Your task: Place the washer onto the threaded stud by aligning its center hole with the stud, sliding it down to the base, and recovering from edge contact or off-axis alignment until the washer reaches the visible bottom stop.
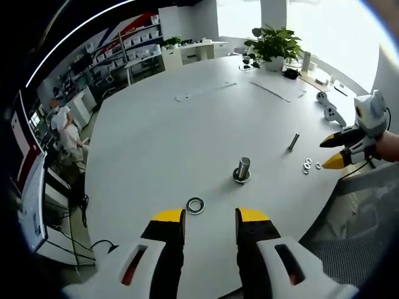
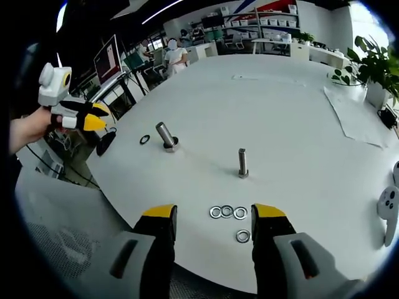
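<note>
Jaws on both grippers are standing parted and holding nothing: the left gripper (image 1: pixel 211 218) is hovering over the near edge of the white table (image 1: pixel 162 137), and the right gripper (image 2: pixel 214 215) is hanging above the opposite edge. Going from largest to smallest, the table is carrying a thick stud (image 1: pixel 242 168) on a base, then a slimmer threaded stud (image 2: pixel 242 162) standing upright near the right gripper, then a dark washer (image 1: pixel 195 205) lying flat just ahead of the left jaws, then four small washers (image 2: pixel 227 212) sitting between the right jaws, three in a row and one nearer. Each washer is likely behaving as a light, rigid, slick metal ring; lying flat, it is offering little edge, so pinching across the outer rim, possibly after tipping it up, appears the soundest hold. Thread detail is too small to confirm.
</note>
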Motion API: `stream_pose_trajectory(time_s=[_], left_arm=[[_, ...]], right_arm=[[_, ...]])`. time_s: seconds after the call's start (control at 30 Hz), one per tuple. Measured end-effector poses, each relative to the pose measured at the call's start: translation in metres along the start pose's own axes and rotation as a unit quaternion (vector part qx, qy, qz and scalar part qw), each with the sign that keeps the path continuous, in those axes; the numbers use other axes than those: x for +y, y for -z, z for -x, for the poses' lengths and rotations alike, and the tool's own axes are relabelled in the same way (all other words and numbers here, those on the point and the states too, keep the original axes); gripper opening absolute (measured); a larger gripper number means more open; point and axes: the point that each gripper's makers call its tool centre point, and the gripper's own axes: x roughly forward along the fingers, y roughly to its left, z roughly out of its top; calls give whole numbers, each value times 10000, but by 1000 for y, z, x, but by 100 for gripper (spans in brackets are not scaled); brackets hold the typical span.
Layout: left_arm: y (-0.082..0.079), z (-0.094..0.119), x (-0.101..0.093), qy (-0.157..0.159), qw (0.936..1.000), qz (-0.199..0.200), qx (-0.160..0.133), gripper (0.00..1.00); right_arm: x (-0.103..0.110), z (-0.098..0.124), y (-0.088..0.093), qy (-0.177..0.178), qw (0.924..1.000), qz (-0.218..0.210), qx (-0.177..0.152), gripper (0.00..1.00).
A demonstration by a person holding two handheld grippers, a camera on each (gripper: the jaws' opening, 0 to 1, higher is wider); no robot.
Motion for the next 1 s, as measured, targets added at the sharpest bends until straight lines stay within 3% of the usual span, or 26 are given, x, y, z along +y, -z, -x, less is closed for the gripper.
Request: stream_pose_trajectory(time_s=[0.37,0.8,1.0], left_arm=[[15,-19,5,62,9995,-26,296,31],[16,-50,17,192,9980,33,596,32],[29,-68,19,257,9954,-2,925,32]], right_arm=[[2,-2,0,5,9999,128,43,50],[2,-3,2,-1,10000,44,65,50],[6,-5,2,-83,9999,-18,92,51]])
